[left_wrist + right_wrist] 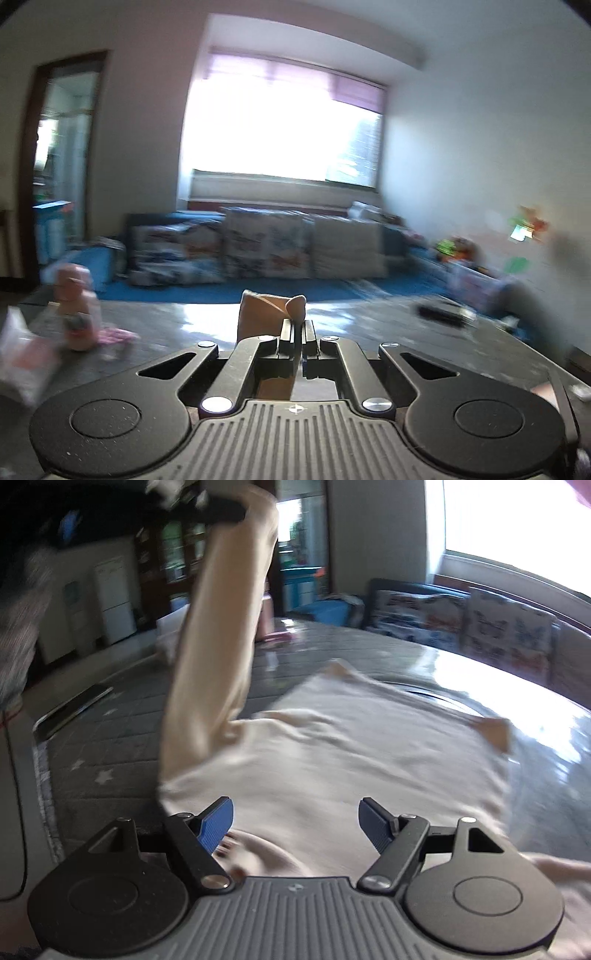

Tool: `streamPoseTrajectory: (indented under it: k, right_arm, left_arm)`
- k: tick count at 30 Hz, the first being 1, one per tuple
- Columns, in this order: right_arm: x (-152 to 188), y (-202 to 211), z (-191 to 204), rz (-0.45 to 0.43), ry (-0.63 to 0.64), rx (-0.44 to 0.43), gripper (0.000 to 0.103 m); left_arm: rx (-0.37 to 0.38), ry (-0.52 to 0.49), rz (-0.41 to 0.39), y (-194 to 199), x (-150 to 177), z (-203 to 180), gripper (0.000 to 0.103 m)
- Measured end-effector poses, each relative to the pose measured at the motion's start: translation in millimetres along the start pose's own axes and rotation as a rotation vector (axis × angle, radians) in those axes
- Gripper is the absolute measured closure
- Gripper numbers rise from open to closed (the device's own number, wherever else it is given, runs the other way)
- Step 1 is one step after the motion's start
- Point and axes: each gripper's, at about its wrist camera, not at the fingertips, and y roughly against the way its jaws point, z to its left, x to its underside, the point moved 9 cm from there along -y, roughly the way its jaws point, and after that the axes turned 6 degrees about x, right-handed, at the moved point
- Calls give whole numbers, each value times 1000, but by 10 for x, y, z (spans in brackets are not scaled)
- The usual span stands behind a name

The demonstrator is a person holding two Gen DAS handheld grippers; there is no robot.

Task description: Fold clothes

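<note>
cream garment lies flat ahead of the wide-open, empty right gripper, its sleeve rising up-left, pinched in the closed left gripper.

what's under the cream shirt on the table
The cream shirt lies spread on a dark glossy table, bare around its edges. Anything beneath the fabric is hidden. One sleeve is lifted clear by the left gripper.

Garment on table (sofa behind).
</note>
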Motion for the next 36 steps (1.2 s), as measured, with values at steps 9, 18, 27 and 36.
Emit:
streamPoseTrajectory:
  k: [9,18,27,36]
  right_arm:
    - [408,284,-539,61,-136,61,26]
    - [344,429,-698,5,-210,33,31]
    - [235,89,-733,46,-230,41,57]
    - [287,13,-749,75,-203,78,87]
  left_arm:
    - [188,-68,260,-368,807,-518,76]
    - [28,-53,304,-169,1047,107,71]
    - [-113,-94,358,-279,1242,591,74]
    - [-126,-95,386,-619,1318,681,66]
